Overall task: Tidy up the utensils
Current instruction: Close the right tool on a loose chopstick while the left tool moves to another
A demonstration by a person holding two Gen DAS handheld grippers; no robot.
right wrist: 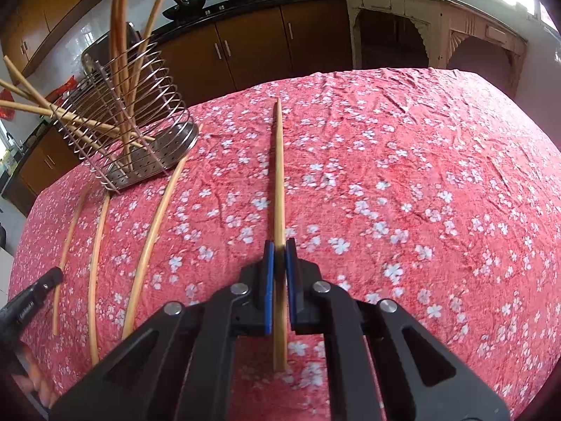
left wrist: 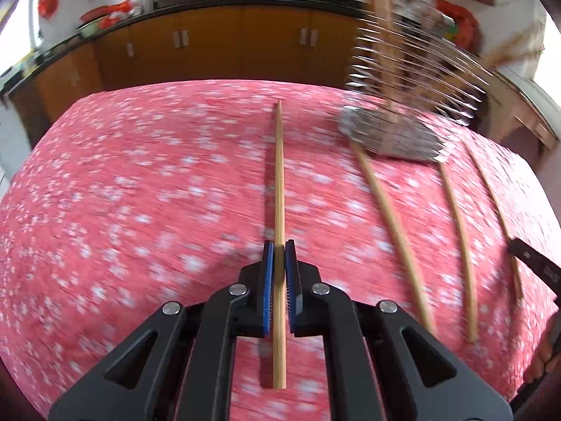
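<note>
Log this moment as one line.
left gripper: shut on chopstick | right gripper: shut on chopstick | wire holder: upright | loose chopsticks: three on cloth

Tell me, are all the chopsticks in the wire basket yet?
Not yet. Several chopsticks already stand in the wire basket. Right now the left hand-held gripper is shut on one chopstick, and the right hand-held gripper is shut on another chopstick. Still left: three loose chopsticks lie on the pink flowered tablecloth beside the basket.
</note>
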